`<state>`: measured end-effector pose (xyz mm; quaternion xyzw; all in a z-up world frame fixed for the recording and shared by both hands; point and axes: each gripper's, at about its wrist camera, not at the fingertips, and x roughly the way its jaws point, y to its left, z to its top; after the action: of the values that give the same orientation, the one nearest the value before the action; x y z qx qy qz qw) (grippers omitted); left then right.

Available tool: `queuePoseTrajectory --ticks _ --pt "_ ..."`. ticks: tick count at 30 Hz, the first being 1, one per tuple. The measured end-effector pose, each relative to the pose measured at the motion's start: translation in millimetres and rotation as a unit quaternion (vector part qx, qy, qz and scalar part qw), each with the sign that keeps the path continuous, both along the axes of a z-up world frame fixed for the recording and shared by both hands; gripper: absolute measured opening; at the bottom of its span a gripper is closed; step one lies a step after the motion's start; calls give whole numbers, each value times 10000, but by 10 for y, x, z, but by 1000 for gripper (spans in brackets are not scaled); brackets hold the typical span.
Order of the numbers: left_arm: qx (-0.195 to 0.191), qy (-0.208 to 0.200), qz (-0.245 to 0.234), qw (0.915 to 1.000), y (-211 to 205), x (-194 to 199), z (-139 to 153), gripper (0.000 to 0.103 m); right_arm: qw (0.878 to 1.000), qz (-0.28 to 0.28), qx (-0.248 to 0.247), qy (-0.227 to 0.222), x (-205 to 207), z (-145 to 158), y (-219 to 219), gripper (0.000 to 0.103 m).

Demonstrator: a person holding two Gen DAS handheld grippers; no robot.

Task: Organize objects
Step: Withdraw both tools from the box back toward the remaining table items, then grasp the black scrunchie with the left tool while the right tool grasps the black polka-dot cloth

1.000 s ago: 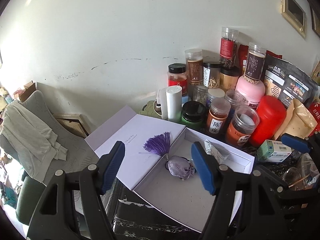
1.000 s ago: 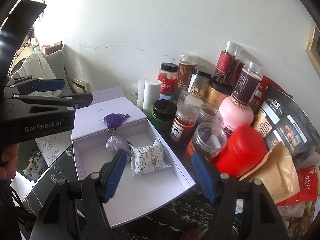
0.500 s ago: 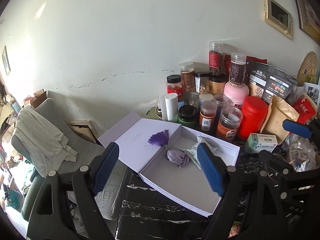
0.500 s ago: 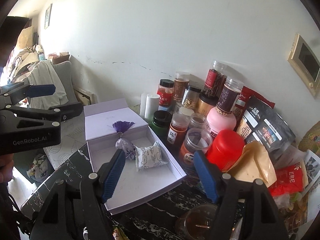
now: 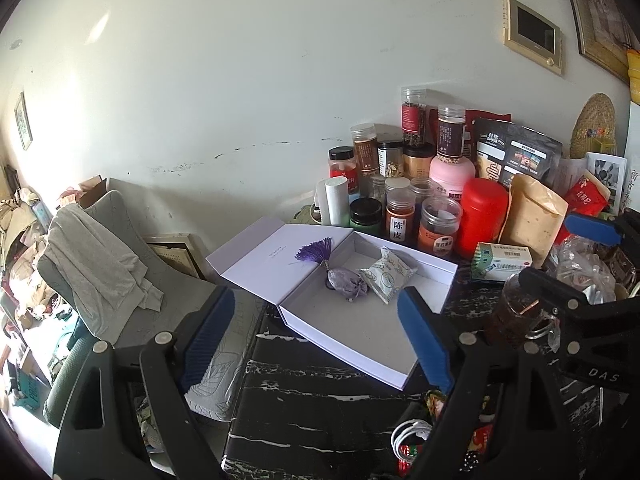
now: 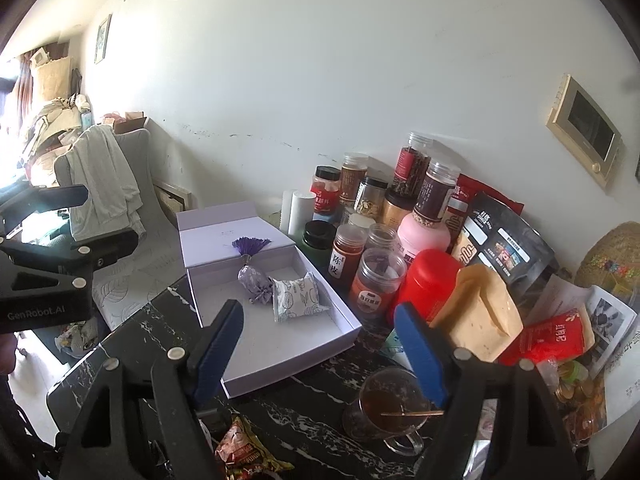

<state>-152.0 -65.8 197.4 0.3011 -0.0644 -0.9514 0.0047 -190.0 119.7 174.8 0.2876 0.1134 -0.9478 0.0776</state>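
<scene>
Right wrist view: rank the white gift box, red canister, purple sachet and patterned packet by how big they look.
1. white gift box
2. red canister
3. patterned packet and purple sachet look similar; the sachet's tassel makes it unsure.

Both wrist views high, angled down, sharing white box

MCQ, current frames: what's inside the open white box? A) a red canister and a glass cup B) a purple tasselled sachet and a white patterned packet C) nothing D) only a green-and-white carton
B: the purple sachet and the white patterned packet lie side by side, touching, on the floor of the white box; the sachet's tassel drapes over onto the open lid.
</scene>
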Motion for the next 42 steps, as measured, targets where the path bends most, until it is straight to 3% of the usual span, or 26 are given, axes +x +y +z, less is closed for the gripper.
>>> queuePoseTrajectory --ticks 11,20,42 --pt "60 12 -48 10000 117 792 -162 83 9992 397 -27 -39 551 -157 -53 78" --pt "49 -143 -37 9999 152 1223 -415 83 9978 643 -89 -97 932 -329 -97 78" --pt "204 -758 -149 9968 119 1509 -1414 83 9856 1468 -337 -766 1233 -1152 -180 78"
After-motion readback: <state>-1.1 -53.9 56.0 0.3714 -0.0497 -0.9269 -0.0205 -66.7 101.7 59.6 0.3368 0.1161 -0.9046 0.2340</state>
